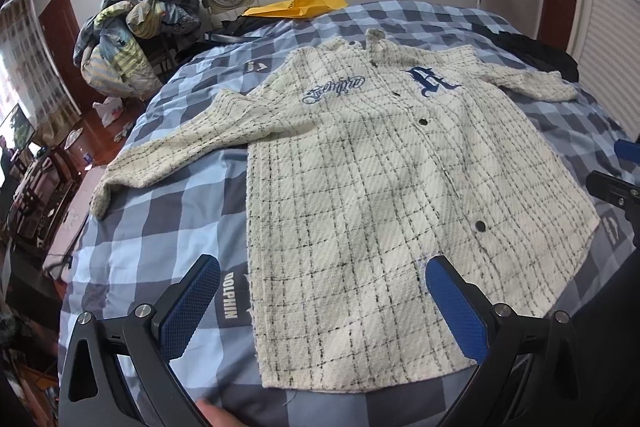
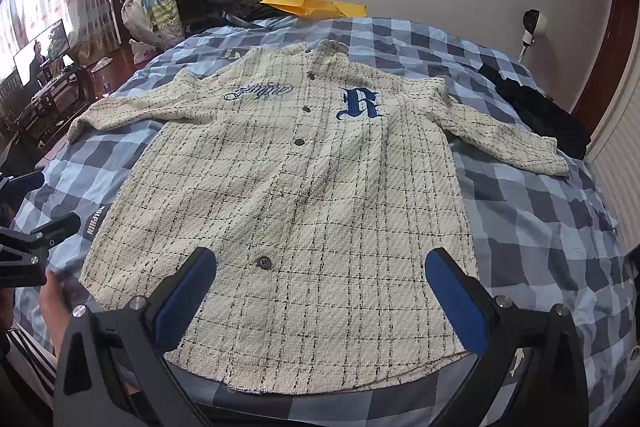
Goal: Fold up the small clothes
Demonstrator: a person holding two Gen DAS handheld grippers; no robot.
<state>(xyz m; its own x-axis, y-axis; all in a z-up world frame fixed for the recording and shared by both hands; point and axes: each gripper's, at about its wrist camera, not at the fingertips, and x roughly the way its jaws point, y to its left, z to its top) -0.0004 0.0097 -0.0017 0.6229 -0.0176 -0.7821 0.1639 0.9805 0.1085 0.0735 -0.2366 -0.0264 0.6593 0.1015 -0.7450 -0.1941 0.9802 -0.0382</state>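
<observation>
Across the checked bedspread (image 2: 540, 227) a cream plaid shirt (image 2: 304, 195) lies flat, buttoned front up, sleeves spread left and right, likely laid out for folding, while the left gripper (image 1: 322, 281) and right gripper (image 2: 320, 271) hover over its near hem, jaws spread wide and holding nothing.

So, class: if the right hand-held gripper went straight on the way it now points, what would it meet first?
Most likely the jacket. The right hand-held gripper is open, its fingers framing the hem, angled down over the bed. It should land on the lower front, near the bottom button; depth is unclear.
</observation>
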